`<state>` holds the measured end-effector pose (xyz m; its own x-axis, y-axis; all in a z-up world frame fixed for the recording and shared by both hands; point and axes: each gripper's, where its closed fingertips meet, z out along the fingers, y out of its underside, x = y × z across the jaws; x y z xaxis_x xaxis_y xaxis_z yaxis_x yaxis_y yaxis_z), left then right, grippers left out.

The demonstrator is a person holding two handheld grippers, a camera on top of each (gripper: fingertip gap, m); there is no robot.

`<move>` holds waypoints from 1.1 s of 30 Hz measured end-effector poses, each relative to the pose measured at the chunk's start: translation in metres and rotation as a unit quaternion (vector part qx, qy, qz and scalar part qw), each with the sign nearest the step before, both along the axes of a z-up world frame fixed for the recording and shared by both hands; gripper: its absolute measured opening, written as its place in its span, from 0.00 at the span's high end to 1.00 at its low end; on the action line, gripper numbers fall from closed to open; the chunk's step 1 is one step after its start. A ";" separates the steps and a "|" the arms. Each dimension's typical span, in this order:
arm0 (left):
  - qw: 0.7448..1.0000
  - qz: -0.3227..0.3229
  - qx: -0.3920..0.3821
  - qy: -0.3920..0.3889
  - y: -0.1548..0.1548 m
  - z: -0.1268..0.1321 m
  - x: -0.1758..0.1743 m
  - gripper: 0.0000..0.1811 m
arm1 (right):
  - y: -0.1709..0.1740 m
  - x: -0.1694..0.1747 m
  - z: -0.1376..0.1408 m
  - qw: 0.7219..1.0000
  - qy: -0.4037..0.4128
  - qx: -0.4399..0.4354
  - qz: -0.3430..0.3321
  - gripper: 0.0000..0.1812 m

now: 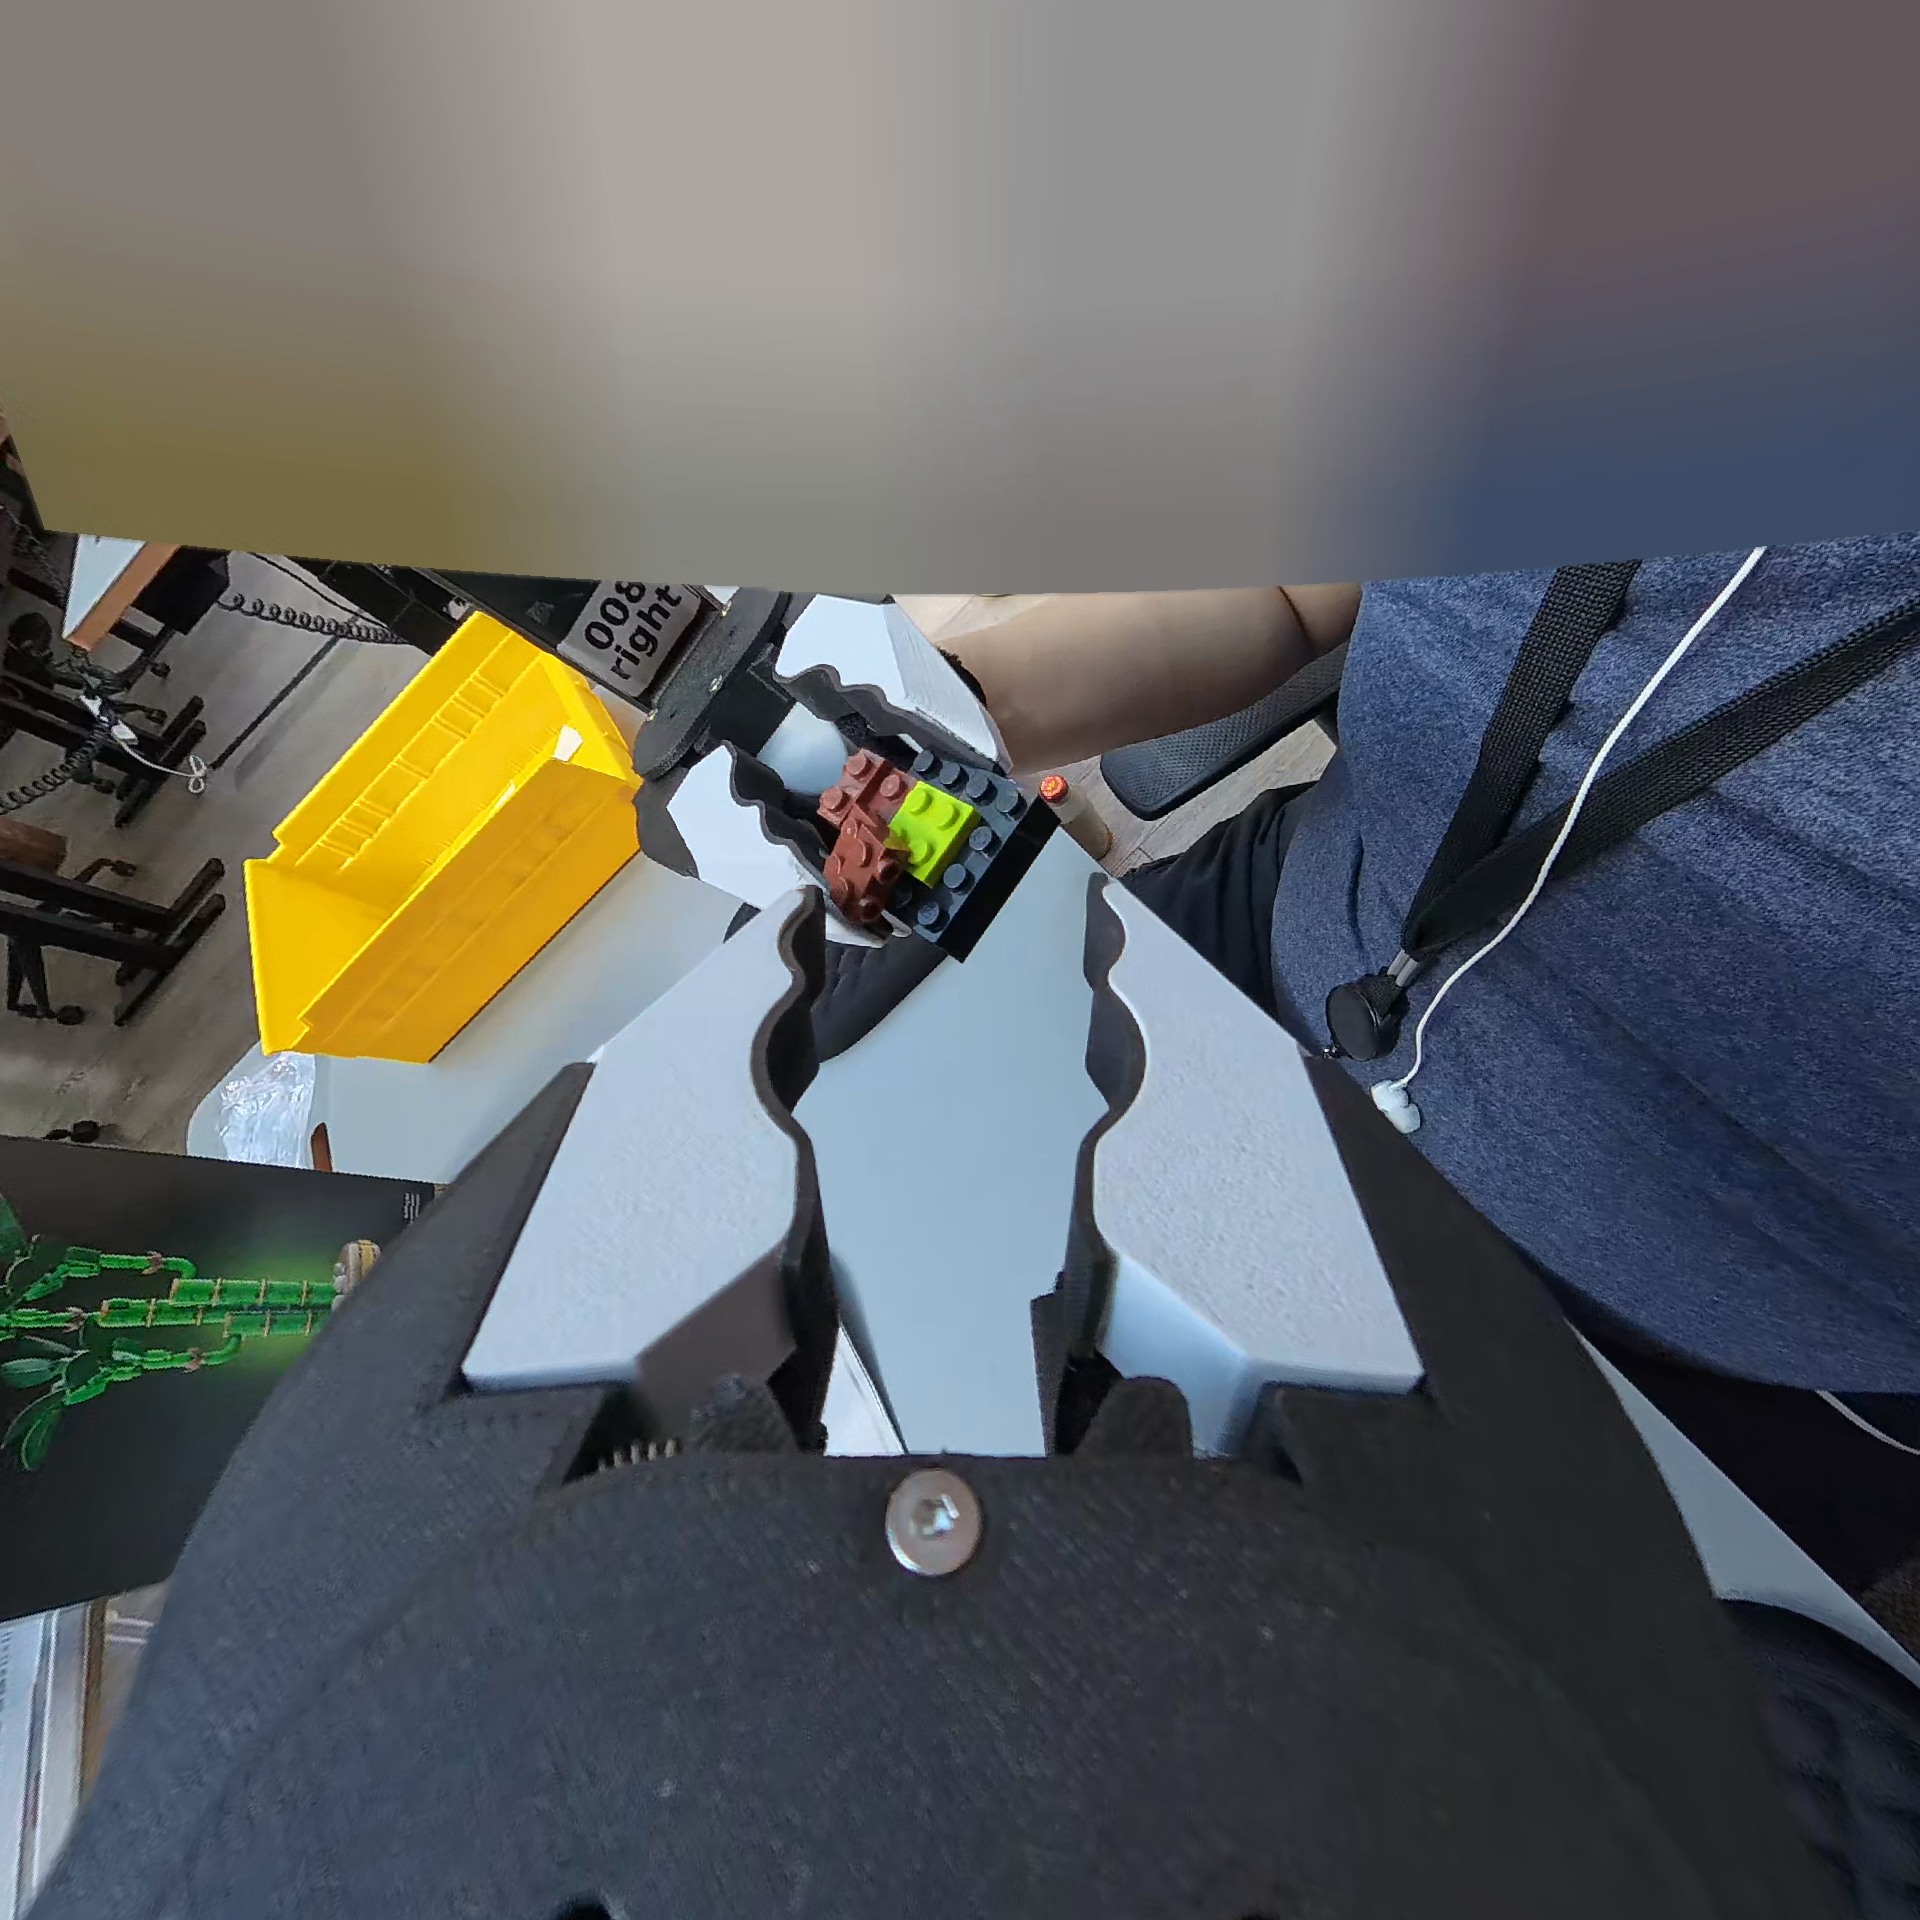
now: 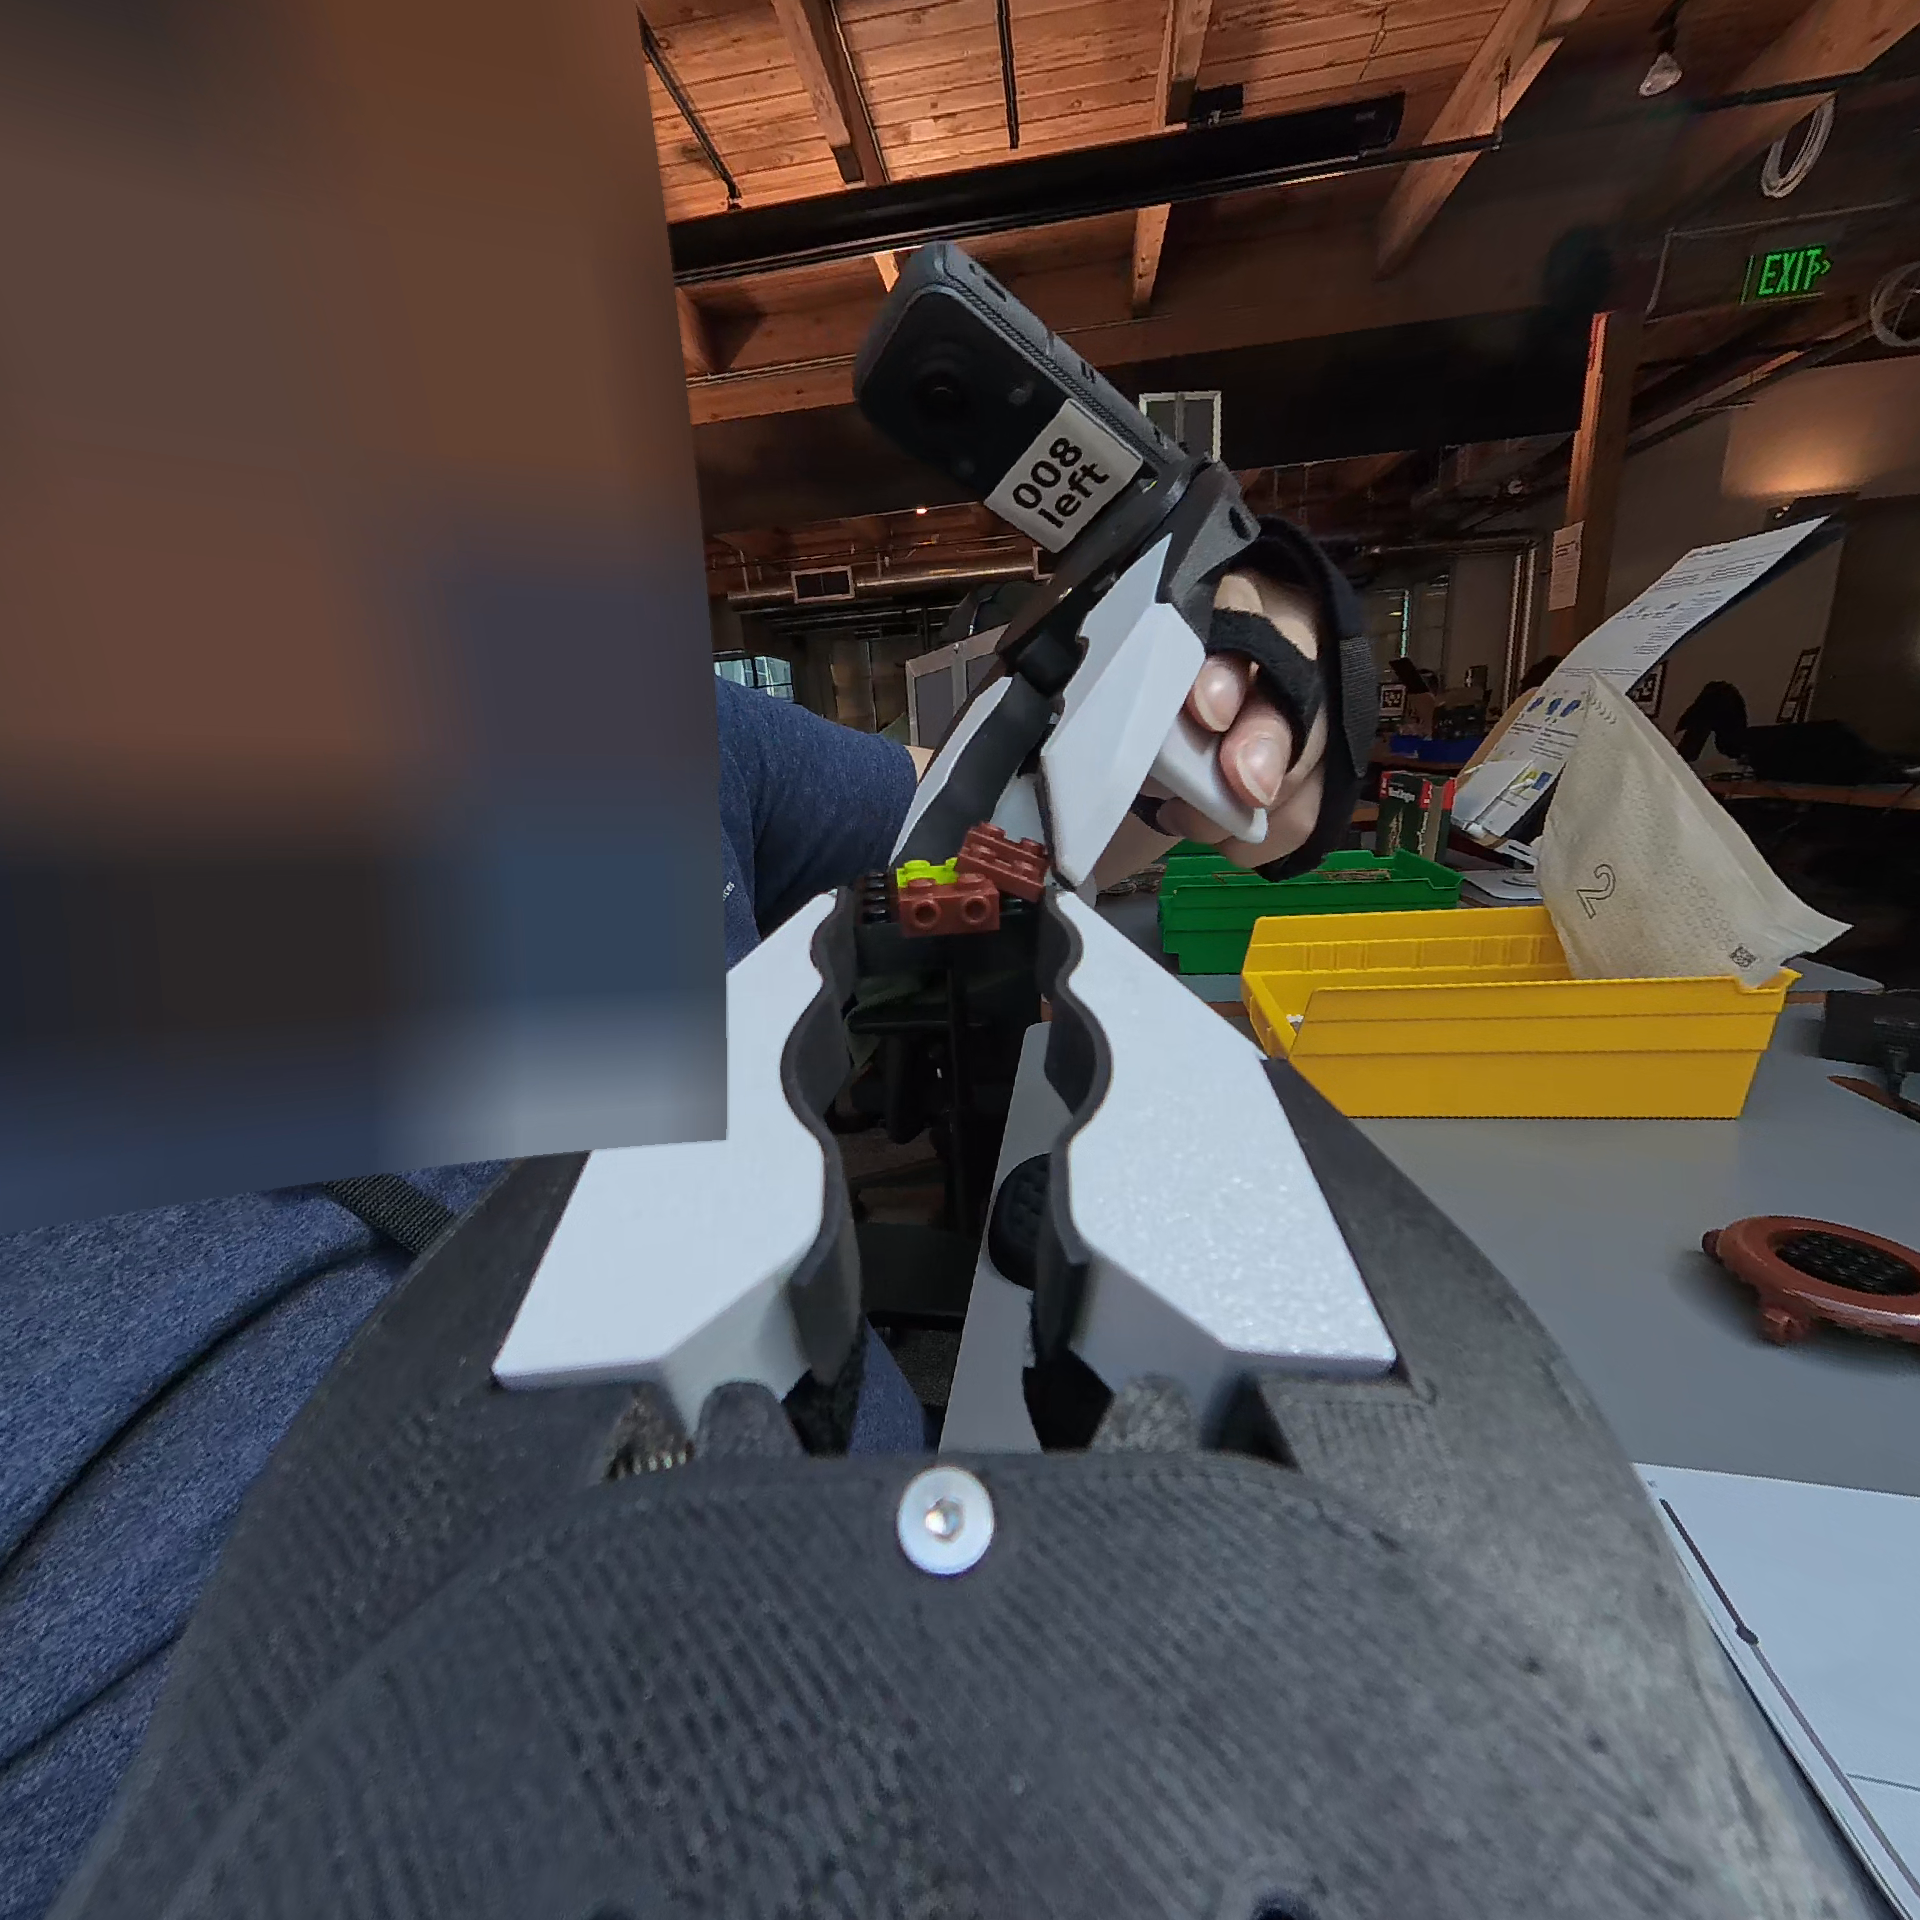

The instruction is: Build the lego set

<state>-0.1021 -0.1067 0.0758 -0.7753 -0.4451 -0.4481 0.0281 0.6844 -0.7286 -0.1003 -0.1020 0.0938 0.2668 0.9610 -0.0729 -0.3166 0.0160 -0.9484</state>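
I hold both tools up in the air in front of the person's blue shirt (image 1: 1621,935), above the near edge of the worktop (image 2: 1558,1226). The left tool (image 1: 951,904) has its jaws spread apart with nothing between them; in the right wrist view it (image 2: 977,842) comes down steeply from above, its camera end high, and a hand (image 2: 1262,727) with a black strap grips its handle. Its tips are just beside the brown bricks (image 1: 868,831), and I cannot tell if they touch.

The right tool (image 2: 945,914) is closed on the lego assembly (image 1: 935,842), gripping the black plate (image 1: 987,831) at its sides. On this plate sit a lime green brick (image 1: 935,821) and the brown bricks, one of them tilted. From the left wrist view the right tool (image 1: 831,790) points toward me, and the assembly is between the two tools.

On the worktop, going left to right, the picture box with a green plant (image 1: 156,1320) lies at the left side, then a yellow bin (image 1: 436,842) stands farther back. In the right wrist view the yellow bin (image 2: 1507,1008) is well apart from the tools, a green bin (image 2: 1299,904) behind it, a numbered paper bag (image 2: 1662,862) leaning in it, and a round brown part (image 2: 1829,1278) near the right edge. Between the bins and the near edge the grey surface is open.
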 end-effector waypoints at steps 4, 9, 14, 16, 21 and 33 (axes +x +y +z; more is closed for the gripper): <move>1.000 0.007 -0.001 -0.016 0.000 0.004 0.002 0.76 | 0.002 0.001 0.000 1.000 0.005 -0.002 -0.001 0.82; 1.000 0.016 0.003 -0.017 0.002 0.003 0.003 0.77 | 0.004 0.002 -0.001 1.000 0.008 -0.005 -0.002 0.82; 0.999 0.022 0.025 -0.030 0.004 0.001 0.005 0.78 | 0.007 0.002 -0.002 1.000 0.010 -0.014 -0.003 0.82; 0.998 0.023 0.035 -0.037 0.004 0.001 0.005 0.78 | 0.007 0.002 -0.002 1.000 0.012 -0.016 -0.001 0.82; 0.998 0.023 0.037 -0.040 0.004 0.002 0.005 0.79 | 0.008 0.000 -0.004 1.000 0.009 -0.022 0.002 0.82; 0.998 0.015 0.047 -0.028 0.003 0.000 -0.002 0.80 | 0.010 -0.003 -0.006 0.999 0.003 -0.031 0.008 0.82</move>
<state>-0.1037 -0.1039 0.0762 -0.7341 -0.4224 -0.5316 0.0458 0.7503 -0.6595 -0.1031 -0.0920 0.0877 0.2508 0.9589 -0.1330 -0.3217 -0.0470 -0.9457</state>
